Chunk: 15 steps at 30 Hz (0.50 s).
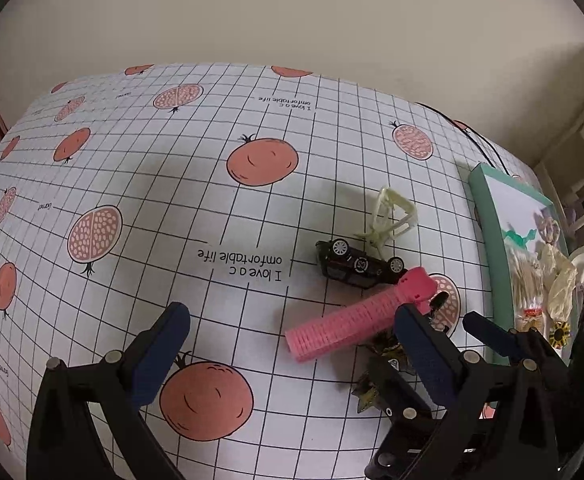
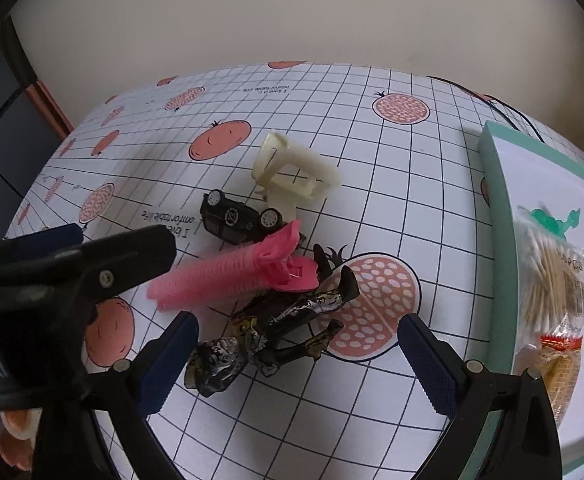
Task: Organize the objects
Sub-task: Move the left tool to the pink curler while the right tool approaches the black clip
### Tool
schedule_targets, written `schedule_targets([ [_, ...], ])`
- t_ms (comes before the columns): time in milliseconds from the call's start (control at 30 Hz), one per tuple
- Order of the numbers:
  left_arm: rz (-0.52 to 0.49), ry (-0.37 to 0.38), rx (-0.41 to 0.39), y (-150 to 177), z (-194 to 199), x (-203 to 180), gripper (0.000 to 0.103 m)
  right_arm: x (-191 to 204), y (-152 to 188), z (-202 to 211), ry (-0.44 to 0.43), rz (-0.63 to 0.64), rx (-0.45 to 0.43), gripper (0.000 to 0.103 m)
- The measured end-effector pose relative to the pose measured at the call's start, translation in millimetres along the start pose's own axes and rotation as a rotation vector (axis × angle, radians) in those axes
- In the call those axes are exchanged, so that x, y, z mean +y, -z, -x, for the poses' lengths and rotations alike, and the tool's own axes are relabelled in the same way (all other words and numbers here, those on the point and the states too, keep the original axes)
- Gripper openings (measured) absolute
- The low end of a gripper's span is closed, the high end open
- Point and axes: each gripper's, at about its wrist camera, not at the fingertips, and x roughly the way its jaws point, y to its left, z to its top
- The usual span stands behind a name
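Right gripper (image 2: 295,360) wide open, empty, straddling the dark figurine (image 2: 268,328) beside the tray (image 2: 495,184). Left gripper (image 1: 288,356) open, idle. Advise closing on the torso — avoid snagging the pink roller (image 2: 220,276).

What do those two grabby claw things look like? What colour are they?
Both grippers look alike. The left gripper and the right gripper each have a black plastic frame with two angled arms, joined by round silver bolts. Every finger ends in a dark blue pad, and the pads have a fine ribbed texture. White lettering shows on the left gripper's body but is too cut off to read.
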Motion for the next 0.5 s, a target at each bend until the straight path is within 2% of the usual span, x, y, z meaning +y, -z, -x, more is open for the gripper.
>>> schedule_targets([
  [433,-0.02,0.015,0.017,5,-9,-10,0.102,-7,0,2,0.042,0.021,0.002,0.096],
  [500,-0.023,0.013,0.017,5,-9,-11,0.097,-11,0,3,0.054,0.022,0.008,0.095],
])
